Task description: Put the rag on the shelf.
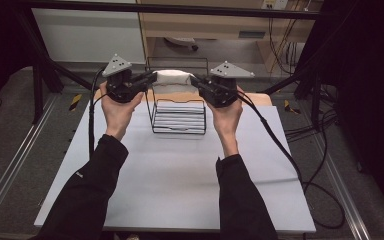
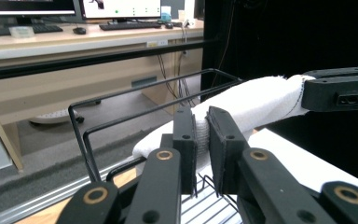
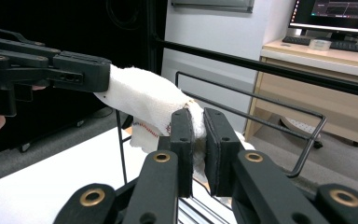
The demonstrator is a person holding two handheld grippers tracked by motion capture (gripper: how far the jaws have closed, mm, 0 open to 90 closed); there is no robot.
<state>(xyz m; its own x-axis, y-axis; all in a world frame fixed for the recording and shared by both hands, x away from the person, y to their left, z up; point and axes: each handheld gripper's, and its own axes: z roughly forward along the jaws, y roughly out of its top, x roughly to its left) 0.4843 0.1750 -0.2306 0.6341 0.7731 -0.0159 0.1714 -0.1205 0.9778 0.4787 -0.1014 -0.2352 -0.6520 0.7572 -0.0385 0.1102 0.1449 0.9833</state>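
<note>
High view first: both grippers are up at the far edge of the table [image 1: 170,200], and a folded white cloth [image 1: 171,77] is hanging stretched between them, right over the black wire rack [image 1: 177,107]. The left gripper [image 1: 150,79] is pinching one end, the right gripper [image 1: 196,80] the other, so the cloth is staying flat and level instead of sagging into a bundle.

Left gripper view now: the left gripper [image 2: 201,135] is nearly closed, its jaws squeezing a thin fold of cloth [image 2: 256,105] between the pads, and the other gripper is clamping the far end. The rack's top rails [image 2: 144,109] are running just behind and below the cloth.

Right gripper view, same story mirrored: the right gripper [image 3: 198,135] is clamped down on its end of the cloth [image 3: 144,98], with only the fabric's thickness keeping the jaws apart. The rack's rail [image 3: 261,109] is sitting beyond it.

White cloths are already lying stacked in the rack's bottom, so this one is probably heading down onto them. Holding both ends level looks like the way to lower it between the rails without snagging; whether the cloth is touching the rack cannot be told.
</note>
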